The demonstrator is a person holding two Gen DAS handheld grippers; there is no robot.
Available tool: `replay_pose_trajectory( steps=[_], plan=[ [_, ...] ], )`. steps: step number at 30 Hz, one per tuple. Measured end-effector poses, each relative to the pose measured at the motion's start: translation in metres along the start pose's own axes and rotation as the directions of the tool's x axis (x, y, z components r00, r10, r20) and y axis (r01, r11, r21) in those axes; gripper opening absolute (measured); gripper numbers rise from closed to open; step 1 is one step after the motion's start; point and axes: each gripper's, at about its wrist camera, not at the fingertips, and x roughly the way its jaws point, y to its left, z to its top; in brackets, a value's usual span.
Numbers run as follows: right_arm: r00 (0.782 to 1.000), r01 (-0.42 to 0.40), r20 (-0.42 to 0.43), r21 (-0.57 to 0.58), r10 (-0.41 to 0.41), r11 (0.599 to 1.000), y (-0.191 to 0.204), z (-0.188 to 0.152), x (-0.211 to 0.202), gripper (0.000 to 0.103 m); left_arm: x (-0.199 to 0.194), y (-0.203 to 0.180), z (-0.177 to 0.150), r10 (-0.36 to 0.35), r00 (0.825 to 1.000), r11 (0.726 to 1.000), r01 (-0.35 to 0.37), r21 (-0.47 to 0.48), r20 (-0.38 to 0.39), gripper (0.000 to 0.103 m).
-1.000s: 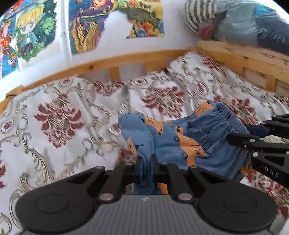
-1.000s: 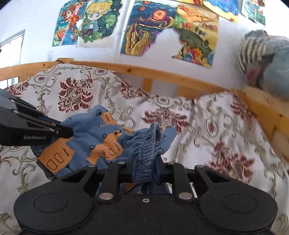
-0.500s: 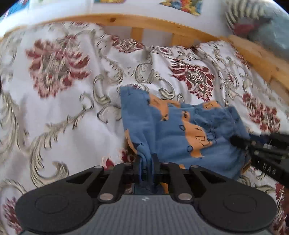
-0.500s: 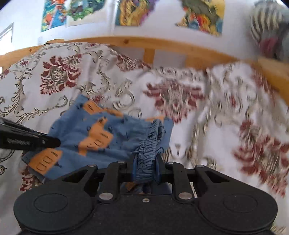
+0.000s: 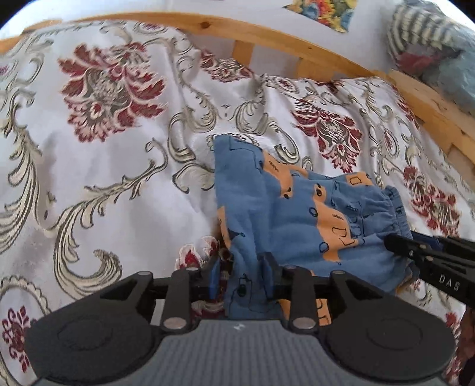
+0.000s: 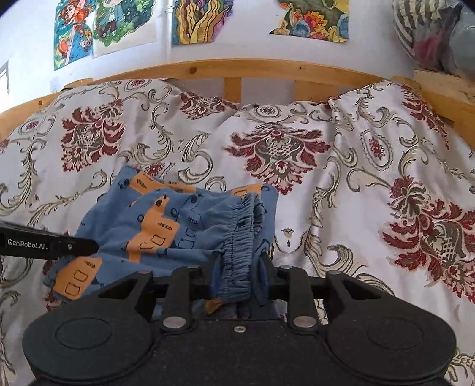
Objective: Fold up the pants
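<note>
Small blue pants (image 5: pixel 297 213) with orange patches lie folded on the flowered bedspread (image 5: pixel 118 184). My left gripper (image 5: pixel 242 267) stands at their near left edge. Its jaws are parted, a fold of leg cloth lies loose between them, and bedspread shows beside the left pad. In the right wrist view the pants (image 6: pixel 178 225) spread to the left. My right gripper (image 6: pixel 240 267) is shut on the gathered elastic waistband (image 6: pixel 240 234). Each gripper's tip shows in the other's view, the right gripper (image 5: pixel 394 240) at the waistband side and the left gripper (image 6: pixel 92 246) at the leg side.
A wooden bed rail (image 6: pixel 237 68) runs along the far and right edges of the bed. A bundle of striped and grey clothes (image 5: pixel 430 38) rests on the rail at the top right. Colourful posters (image 6: pixel 193 20) hang on the white wall behind.
Both grippers have come down and the pants now lie flatter on the bedspread. My left gripper's jaws have spread apart and the cloth in them has gone slack. The right still pinches the waistband.
</note>
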Motion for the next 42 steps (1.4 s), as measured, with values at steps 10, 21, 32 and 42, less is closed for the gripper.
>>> replay_pose_trajectory(
  steps=[10, 21, 32, 42],
  plan=[
    [0.996, -0.008, 0.087, 0.037, 0.005, 0.999, -0.001, 0.008, -0.042, 0.073, -0.034, 0.001, 0.004, 0.039, 0.999, 0.991, -0.034, -0.127, 0.036, 0.09],
    [0.979, -0.017, 0.206, 0.099, -0.004, 0.995, 0.008, -0.008, -0.122, 0.099, -0.106, -0.02, -0.014, 0.134, 0.972, 0.989, -0.117, -0.095, 0.195, 0.103],
    [0.972, -0.011, 0.232, 0.149, -0.024, 0.989, 0.022, -0.041, -0.176, 0.102, -0.157, -0.046, -0.058, 0.155, 0.949, 0.984, -0.174, 0.046, 0.275, 0.103],
    [0.983, -0.007, 0.184, 0.15, -0.021, 0.989, 0.031, -0.076, -0.183, 0.102, -0.151, -0.049, -0.088, 0.147, 0.967, 0.98, -0.171, 0.102, 0.21, 0.103]
  ],
)
